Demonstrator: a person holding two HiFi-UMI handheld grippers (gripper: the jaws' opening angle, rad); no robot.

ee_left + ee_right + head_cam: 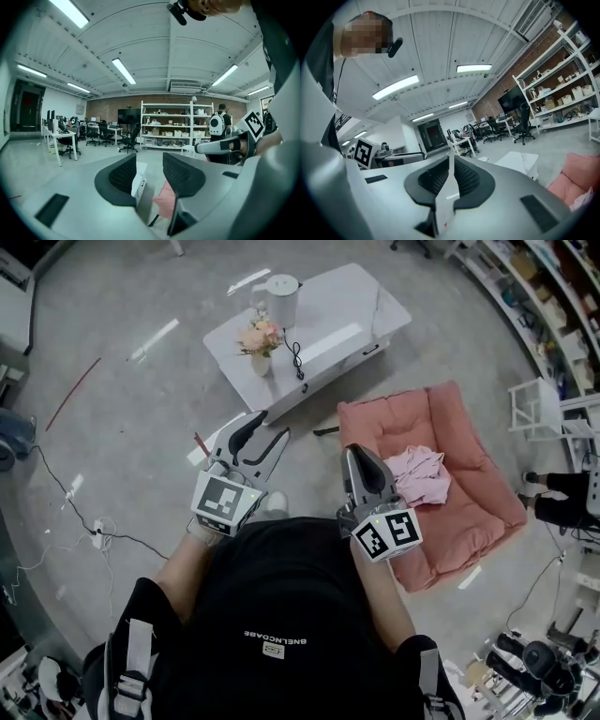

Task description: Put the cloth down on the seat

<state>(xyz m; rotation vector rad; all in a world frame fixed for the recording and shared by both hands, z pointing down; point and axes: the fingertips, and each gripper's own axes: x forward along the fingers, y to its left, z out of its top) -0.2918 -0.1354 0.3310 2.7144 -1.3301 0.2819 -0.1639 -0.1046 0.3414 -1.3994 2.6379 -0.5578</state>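
Both hold nothing: left gripper (150,165) jaws apart, right gripper (451,163) seemingly closed, cloth (419,474) lying on the seat (473,460).

Probably a lab: shelving (174,125), desks (59,134), office chairs (129,138)

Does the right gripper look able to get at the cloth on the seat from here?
Probably yes: the right gripper sits close to the cloth on the pink seat, nothing between them. Its fingers are together and would need opening first.
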